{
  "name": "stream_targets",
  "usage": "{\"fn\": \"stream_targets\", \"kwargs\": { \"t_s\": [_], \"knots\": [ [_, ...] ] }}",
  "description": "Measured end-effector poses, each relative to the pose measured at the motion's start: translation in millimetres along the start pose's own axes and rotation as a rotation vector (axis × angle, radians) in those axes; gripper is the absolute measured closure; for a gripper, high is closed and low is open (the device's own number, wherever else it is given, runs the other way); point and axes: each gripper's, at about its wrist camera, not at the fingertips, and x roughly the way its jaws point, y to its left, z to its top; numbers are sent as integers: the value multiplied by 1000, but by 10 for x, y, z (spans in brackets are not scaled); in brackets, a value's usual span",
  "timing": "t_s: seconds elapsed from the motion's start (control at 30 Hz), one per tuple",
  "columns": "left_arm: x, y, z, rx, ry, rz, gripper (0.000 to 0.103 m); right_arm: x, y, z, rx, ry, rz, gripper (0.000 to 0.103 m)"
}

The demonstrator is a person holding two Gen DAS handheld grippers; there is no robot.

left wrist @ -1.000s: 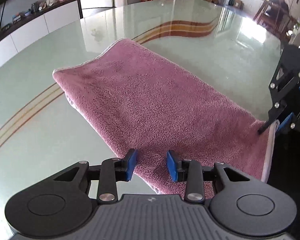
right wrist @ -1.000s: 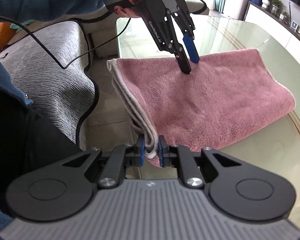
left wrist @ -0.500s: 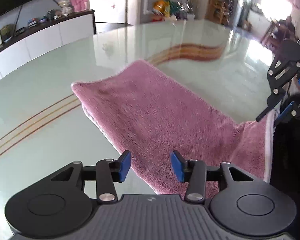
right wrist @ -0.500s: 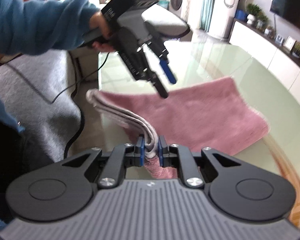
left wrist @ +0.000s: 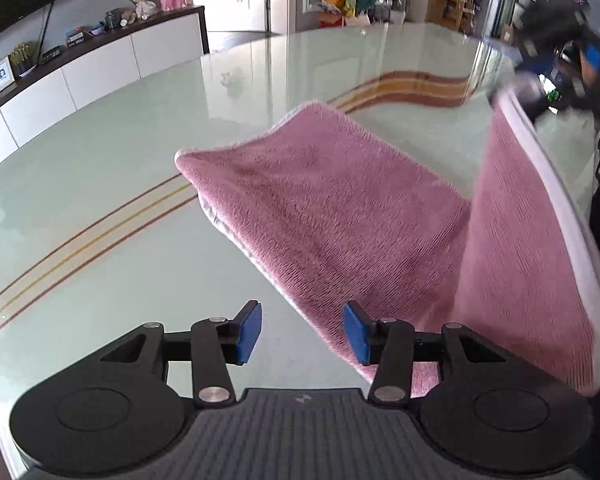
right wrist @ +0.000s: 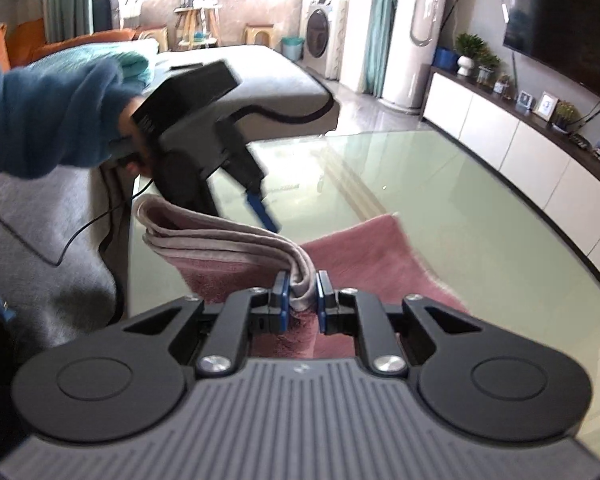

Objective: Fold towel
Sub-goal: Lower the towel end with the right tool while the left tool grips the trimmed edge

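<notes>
Pink terry towel (left wrist: 332, 216) runs lengthwise away from me; my right gripper (right wrist: 303, 296) pinches its near layered corner aloft, left gripper (left wrist: 303, 332) gapes empty alongside.

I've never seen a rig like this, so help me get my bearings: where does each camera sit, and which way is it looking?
Left wrist: on the left gripper, looking down along its open fingers across the glass table; nothing between them.
Right wrist: on the right gripper, clamping the towel's edge; it faces the person's blue sleeve.
Both show the pink towel and each other's gripper.
</notes>
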Motion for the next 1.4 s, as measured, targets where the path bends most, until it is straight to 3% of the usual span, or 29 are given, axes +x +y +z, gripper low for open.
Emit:
{"fn": "stream_targets", "kwargs": {
  "t_s": [0.13,0.43,0.63,0.73,0.87,0.97,1.2,1.33,1.4],
  "knots": [
    [30,88,-16,-18,15,-42,53,112,-337,80,53,-20,-32,90],
    [-45,317,-68,-96,-9,-74,49,614,-897,-60,129,64,-84,90],
    [-336,281,-3,-92,-130,-71,48,742,-1082,-202,163,87,-108,90],
    [-469,213,121,-76,-204,-98,34,780,-1099,-247,175,101,-106,90],
    [-512,63,322,-15,-260,-123,33,826,-1111,-327,203,119,-102,90],
    [-422,-15,402,31,-235,-128,33,817,-1114,-340,216,119,-95,90],
    [-134,-208,504,193,-133,-56,33,791,-1133,-368,235,121,-91,88],
    [-162,-216,565,224,-128,-64,33,793,-1152,-357,241,122,-91,87],
    [-184,-256,575,260,-138,-30,33,798,-1148,-361,236,126,-91,87]
  ]
}}
